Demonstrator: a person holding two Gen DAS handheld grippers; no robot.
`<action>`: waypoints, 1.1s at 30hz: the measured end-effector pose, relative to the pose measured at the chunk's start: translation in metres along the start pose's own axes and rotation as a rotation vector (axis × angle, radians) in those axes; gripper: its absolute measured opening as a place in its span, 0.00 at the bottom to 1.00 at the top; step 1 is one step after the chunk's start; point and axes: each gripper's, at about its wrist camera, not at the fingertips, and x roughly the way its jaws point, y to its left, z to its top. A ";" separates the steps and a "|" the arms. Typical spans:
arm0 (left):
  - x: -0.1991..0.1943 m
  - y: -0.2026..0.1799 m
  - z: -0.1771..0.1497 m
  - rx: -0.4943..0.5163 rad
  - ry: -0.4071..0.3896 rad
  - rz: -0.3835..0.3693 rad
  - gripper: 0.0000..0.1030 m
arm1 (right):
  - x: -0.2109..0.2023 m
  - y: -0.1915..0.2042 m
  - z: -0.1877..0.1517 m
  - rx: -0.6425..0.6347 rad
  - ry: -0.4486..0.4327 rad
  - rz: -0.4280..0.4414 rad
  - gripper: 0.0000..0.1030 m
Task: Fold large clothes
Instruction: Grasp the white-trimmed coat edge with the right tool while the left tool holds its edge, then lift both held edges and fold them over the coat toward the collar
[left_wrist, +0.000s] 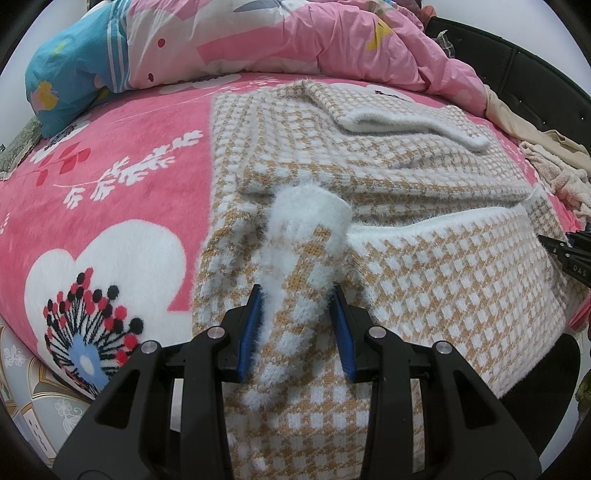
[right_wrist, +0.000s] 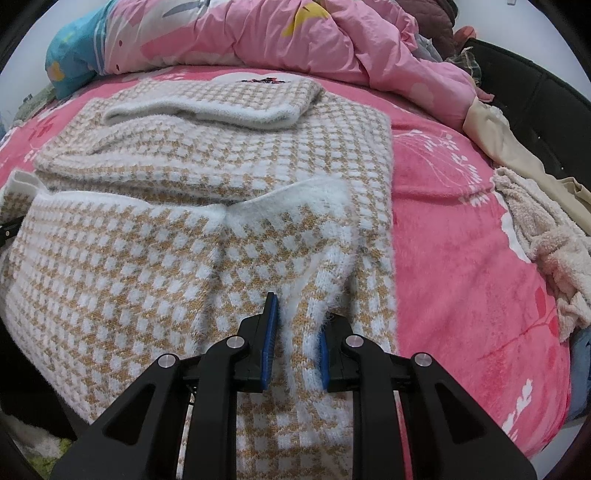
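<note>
Pink floral bed (left_wrist: 110, 155); left claw (left_wrist: 297, 295), right claw (right_wrist: 299, 310) each apparently pinching checked sweater (right_wrist: 207, 155) hem.

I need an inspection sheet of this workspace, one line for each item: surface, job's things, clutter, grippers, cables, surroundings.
Surface: bed with a pink floral blanket.
Job's things: tan-and-white checked sweater lying partly folded, its white-edged hem gathered up toward the grippers.
Clutter: cream fuzzy garment and beige cloth at the bed's right edge.
Grippers: left gripper shut on a bunch of sweater fabric; right gripper shut on the sweater's near edge.
Cables: nothing seen.
Surroundings: pink quilt and blue pillow heaped at the far side; dark headboard on the right.
</note>
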 end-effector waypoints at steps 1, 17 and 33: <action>0.000 0.000 0.000 0.000 0.000 0.000 0.34 | 0.000 0.001 -0.001 0.003 0.000 -0.002 0.18; -0.002 -0.001 0.000 0.003 -0.031 0.009 0.33 | -0.012 0.012 -0.008 0.005 -0.038 -0.054 0.13; -0.098 -0.013 -0.015 0.069 -0.288 -0.017 0.06 | -0.114 0.012 -0.034 0.084 -0.299 -0.117 0.08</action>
